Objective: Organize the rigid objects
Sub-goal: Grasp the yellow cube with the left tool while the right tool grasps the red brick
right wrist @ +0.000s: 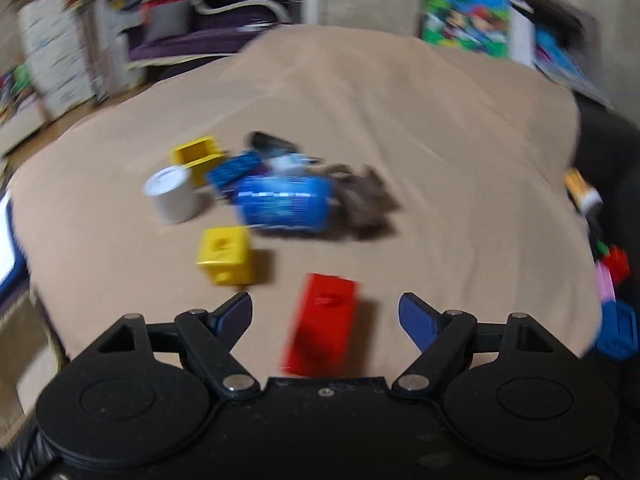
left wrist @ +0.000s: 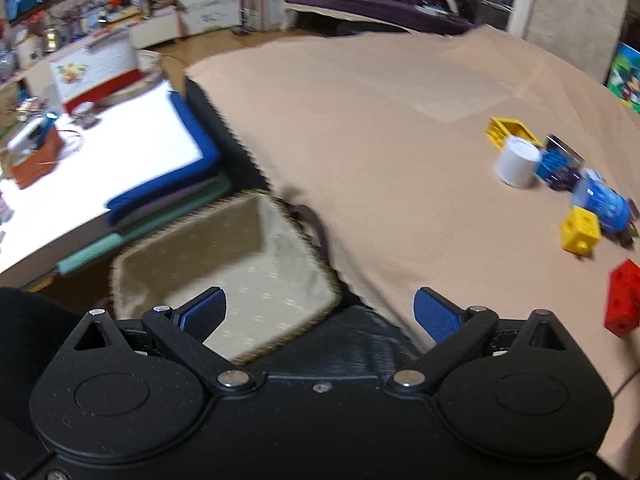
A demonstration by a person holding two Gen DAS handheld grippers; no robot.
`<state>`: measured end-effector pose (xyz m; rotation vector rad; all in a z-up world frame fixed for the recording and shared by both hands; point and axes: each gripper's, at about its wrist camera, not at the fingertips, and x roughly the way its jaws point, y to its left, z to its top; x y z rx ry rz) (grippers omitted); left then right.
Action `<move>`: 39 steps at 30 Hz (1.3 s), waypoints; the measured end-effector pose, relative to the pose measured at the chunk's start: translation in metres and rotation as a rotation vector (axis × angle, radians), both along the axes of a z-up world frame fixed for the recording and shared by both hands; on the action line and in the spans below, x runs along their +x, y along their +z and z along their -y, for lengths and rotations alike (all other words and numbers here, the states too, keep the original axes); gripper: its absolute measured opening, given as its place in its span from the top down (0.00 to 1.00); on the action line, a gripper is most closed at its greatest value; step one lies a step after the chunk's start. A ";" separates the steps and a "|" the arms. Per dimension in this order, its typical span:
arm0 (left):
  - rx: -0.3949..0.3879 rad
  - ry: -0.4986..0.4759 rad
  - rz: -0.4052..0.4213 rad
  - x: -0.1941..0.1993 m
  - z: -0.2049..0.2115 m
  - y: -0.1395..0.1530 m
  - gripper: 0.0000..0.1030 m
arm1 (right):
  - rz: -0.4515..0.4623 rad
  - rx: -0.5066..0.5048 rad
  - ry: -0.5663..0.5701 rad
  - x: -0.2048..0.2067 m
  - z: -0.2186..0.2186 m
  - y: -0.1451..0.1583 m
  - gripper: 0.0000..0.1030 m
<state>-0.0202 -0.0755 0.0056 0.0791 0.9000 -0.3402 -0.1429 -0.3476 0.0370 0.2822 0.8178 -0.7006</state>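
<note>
On the tan cloth (right wrist: 440, 152) lie a red block (right wrist: 324, 320), a yellow cube (right wrist: 226, 254), a white cup (right wrist: 172, 194), a blue can (right wrist: 284, 202) on its side, a yellow open box (right wrist: 198, 154) and a small blue block (right wrist: 234, 170). My right gripper (right wrist: 325, 314) is open, its jaws on either side of the red block, not touching it. My left gripper (left wrist: 320, 310) is open and empty above a fabric-lined basket (left wrist: 224, 276). The left wrist view shows the same pile at its right: red block (left wrist: 624, 298), yellow cube (left wrist: 580, 232), white cup (left wrist: 518, 162), blue can (left wrist: 604, 200).
The basket sits below the cloth's left edge, next to stacked blue and green cushions (left wrist: 168, 196) and a white table (left wrist: 80, 168). A dark furry thing (right wrist: 364, 200) lies beside the can. Toy boxes (right wrist: 468, 18) and loose bricks (right wrist: 616, 304) are at the right.
</note>
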 end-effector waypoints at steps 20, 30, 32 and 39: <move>0.054 -0.331 -0.025 0.005 0.186 0.013 0.05 | -0.055 0.113 0.078 -0.003 0.010 -0.057 0.65; 0.092 -0.359 -0.094 0.016 0.232 -0.009 0.22 | -0.033 0.112 0.093 -0.008 0.012 -0.057 0.65; 0.082 -0.390 -0.151 0.023 0.240 -0.014 0.57 | -0.034 0.111 0.092 -0.007 0.013 -0.057 0.65; 0.029 -0.313 -0.239 0.035 0.211 -0.015 0.64 | -0.020 0.136 0.076 -0.008 0.017 -0.052 0.65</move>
